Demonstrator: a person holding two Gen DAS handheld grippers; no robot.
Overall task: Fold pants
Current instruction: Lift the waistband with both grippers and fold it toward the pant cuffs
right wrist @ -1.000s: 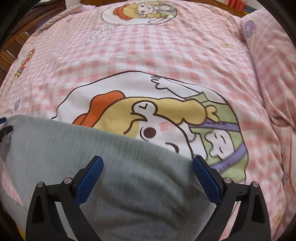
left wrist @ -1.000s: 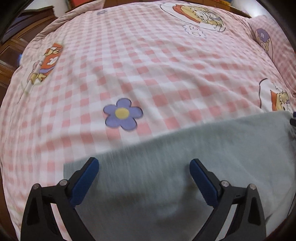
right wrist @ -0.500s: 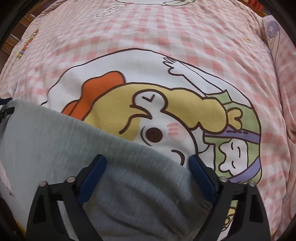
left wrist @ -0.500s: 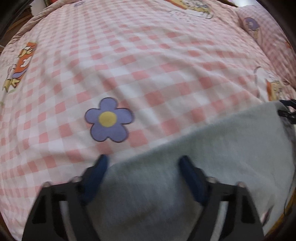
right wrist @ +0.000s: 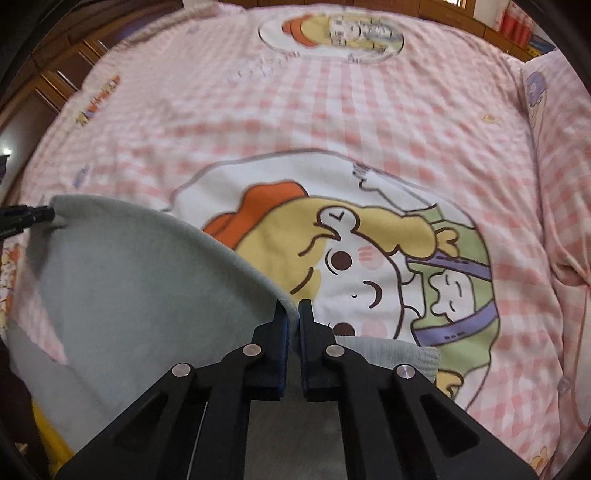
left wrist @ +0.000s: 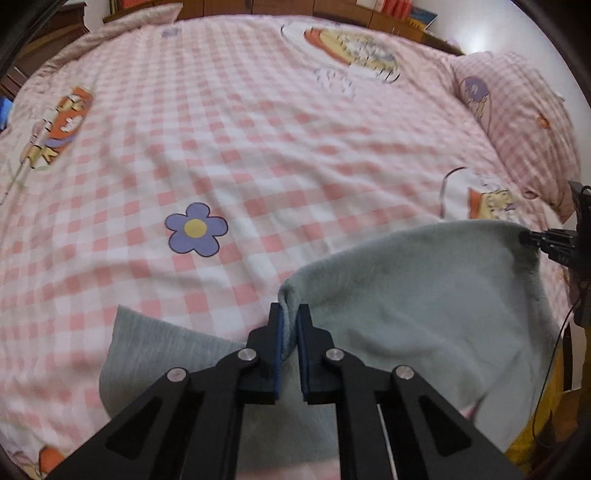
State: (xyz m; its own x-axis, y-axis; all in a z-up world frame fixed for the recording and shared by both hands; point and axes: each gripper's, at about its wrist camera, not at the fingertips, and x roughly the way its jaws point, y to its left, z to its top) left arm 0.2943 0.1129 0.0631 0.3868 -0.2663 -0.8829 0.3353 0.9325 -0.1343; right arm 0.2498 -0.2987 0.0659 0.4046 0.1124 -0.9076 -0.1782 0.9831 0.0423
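Pants [left wrist: 424, 295] pinched by left tongs [left wrist: 290, 314], right tongs [right wrist: 293, 314]

A wide bed [left wrist: 258, 122] covered in pink-and-white checked cotton with cartoon prints fills both views. A matching checked pillow [left wrist: 524, 122] lies at the right edge of the left wrist frame. Dark brown wooden furniture [right wrist: 62, 74] with panelled fronts stands along the upper left. A wooden shelf holding red and orange books [left wrist: 391, 11] runs across the top, beside a pale wall [left wrist: 476, 22] at the upper right.
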